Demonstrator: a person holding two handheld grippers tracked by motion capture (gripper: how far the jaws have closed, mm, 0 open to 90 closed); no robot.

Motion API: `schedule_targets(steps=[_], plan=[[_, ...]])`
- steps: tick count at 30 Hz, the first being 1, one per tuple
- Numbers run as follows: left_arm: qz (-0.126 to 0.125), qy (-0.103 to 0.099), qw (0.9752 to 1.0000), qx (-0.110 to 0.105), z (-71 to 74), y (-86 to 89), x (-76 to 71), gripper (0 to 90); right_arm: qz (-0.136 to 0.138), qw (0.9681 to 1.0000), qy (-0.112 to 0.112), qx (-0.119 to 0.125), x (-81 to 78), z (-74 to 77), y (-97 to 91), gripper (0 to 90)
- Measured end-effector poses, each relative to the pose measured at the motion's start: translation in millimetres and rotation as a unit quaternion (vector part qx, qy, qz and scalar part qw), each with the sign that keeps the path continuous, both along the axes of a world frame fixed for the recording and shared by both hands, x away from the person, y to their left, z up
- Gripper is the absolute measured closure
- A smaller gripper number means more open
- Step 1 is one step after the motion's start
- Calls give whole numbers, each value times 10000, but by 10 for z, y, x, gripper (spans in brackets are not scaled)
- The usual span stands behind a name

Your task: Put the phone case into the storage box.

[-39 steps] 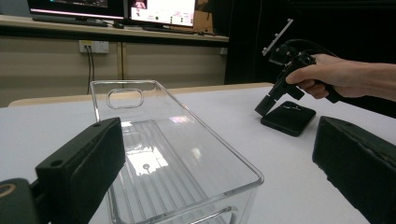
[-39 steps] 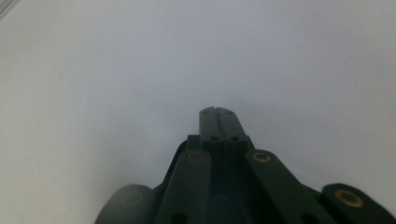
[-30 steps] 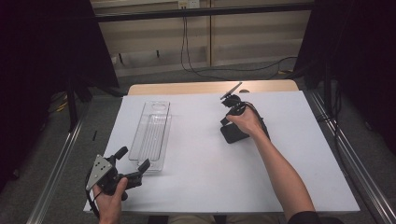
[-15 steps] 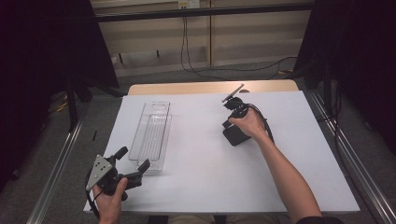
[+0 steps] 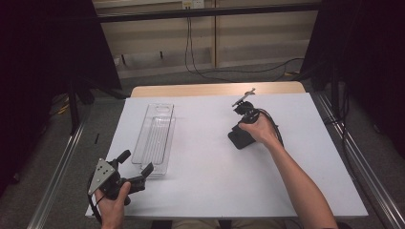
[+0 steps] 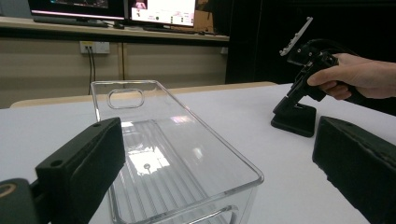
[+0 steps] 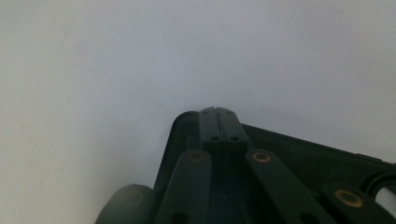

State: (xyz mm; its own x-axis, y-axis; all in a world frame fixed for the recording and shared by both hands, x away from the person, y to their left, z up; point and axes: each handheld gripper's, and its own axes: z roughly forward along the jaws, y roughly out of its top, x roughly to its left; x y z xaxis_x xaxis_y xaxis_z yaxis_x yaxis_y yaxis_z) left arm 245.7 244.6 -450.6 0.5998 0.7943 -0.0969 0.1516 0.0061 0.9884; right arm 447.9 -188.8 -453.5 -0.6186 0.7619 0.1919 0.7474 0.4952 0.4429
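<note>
My left gripper (image 5: 137, 162) rests at the table's near left corner, held in a hand, its jaws wide open with nothing between them. It points at the near end of a clear plastic tray (image 5: 155, 136), which lies lengthwise and empty. In the left gripper view the tray (image 6: 173, 140) lies just beyond the open gripper (image 6: 219, 182). My right gripper (image 5: 241, 137) stands tip-down on the white table right of centre, a hand wrapped around it. Its jaws are pressed together with nothing in them (image 7: 218, 112). The left gripper view shows that right gripper (image 6: 296, 116) farther off.
The white table top (image 5: 215, 191) has a wooden strip (image 5: 215, 89) along its far edge. Metal rails (image 5: 356, 162) run along both sides of the table. Cables lie on the floor beyond it. Monitors (image 6: 161, 10) sit on a shelf at the back.
The right hand has edged slightly to the right with its gripper. The left hand and the tray have not moved.
</note>
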Motion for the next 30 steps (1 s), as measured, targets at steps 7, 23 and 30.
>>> schedule_targets(steps=[7, 23, 30], plan=[[-7, -6, 10000, 0, 0, -6, 7, 26, -43, 9999, -64, 107, 56, -17, 73, 900], [-35, -37, 10000, 8, 1, 0, 4, 26, 99, 9999, 74, -46, 59, -99, 134, 900], [-47, -42, 10000, -11, 2, -4, -1, 26, 165, 9996, 161, -138, -36, -90, 86, 900]])
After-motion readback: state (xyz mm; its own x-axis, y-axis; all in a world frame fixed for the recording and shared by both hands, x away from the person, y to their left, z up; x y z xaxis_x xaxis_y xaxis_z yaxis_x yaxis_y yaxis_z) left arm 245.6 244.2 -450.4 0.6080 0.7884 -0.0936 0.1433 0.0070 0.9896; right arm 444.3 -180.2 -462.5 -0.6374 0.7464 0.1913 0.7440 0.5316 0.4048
